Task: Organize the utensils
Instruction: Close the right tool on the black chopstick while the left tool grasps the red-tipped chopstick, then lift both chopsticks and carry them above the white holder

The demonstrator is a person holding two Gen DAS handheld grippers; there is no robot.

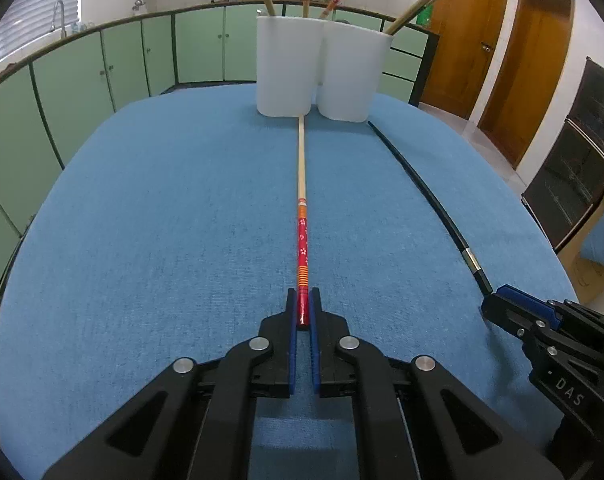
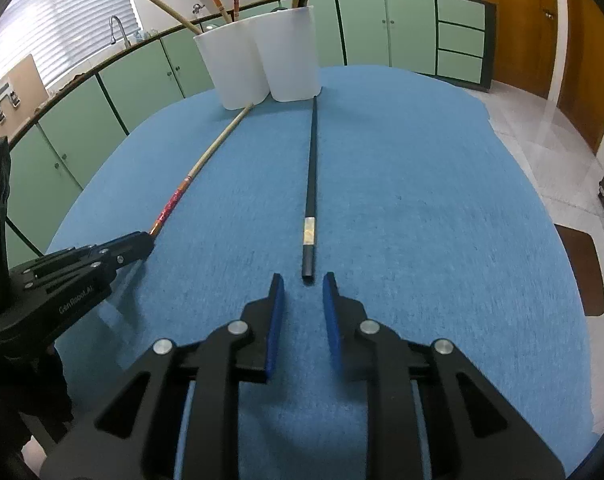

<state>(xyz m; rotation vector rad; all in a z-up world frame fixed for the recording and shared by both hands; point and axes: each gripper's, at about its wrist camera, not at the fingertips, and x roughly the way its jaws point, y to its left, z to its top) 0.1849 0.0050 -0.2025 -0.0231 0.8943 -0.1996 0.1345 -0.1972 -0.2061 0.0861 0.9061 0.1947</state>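
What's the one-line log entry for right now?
left gripper: shut on red chopstick | right gripper: open, behind black chopstick | both chopsticks flat on blue cloth | white holders: four chopsticks

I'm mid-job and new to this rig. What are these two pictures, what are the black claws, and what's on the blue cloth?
Each picture comes from a camera on a hand-held gripper a person carries, looking along its fingers. In the left view, the left hand-held gripper is shut on the red patterned chopstick. In the right view, the right hand-held gripper is open, just short of the black chopstick, not gripping it. Both chopsticks lie on the blue cloth, pointing at two white holders holding more chopsticks.
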